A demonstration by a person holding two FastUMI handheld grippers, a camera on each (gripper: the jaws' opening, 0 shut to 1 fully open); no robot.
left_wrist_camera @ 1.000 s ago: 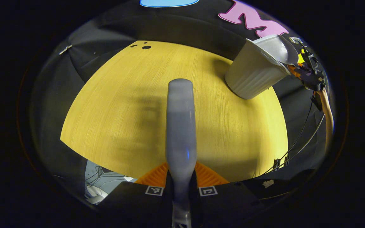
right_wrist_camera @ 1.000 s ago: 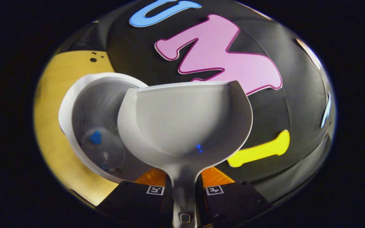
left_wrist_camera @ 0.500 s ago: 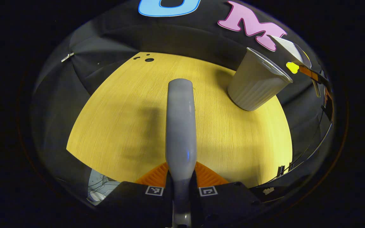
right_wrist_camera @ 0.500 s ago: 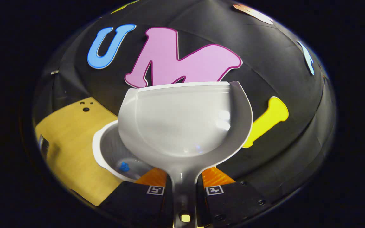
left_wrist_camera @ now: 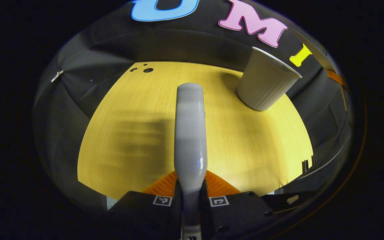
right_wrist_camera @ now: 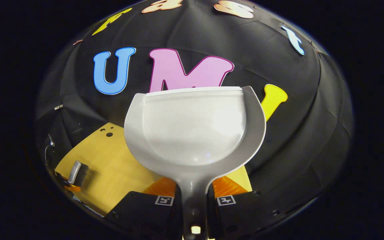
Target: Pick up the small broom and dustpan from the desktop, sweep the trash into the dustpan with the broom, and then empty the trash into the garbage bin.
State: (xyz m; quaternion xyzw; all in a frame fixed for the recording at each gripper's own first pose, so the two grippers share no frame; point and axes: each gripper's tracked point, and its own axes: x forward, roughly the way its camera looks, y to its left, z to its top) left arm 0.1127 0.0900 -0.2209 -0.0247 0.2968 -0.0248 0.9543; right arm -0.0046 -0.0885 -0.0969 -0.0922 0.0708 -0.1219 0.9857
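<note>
Dustpan (right_wrist_camera: 192, 130) in the right gripper view is a thin shell of pale grey plastic, with a shallow scoop and a raised back wall. I judge it light and stiff, and smooth enough to slip. The right gripper (right_wrist_camera: 193, 196) has its fingers closed on the narrow neck of the handle, one on each side, just below the scoop. This is the good place to take it, because the neck is the firmest part, and a hold so near the scoop lets the wrist tilt it with little twisting. The scoop looks empty, and it is held in the air in front of the booth wall, above the far part of the table (right_wrist_camera: 112, 166).

In the left gripper view, the left gripper (left_wrist_camera: 190, 193) is closed on the grey handle of the small broom (left_wrist_camera: 190, 130), which runs straight forward over the table. The handle is rounded, rigid plastic, probably light. The bristles are not clear here; the dark tuft at the left edge of the right gripper view may be them.

The garbage bin (left_wrist_camera: 265, 83), a pale ribbed plastic bucket, stands upright near the far right edge of the table. It looks light and could tip over if knocked.
</note>
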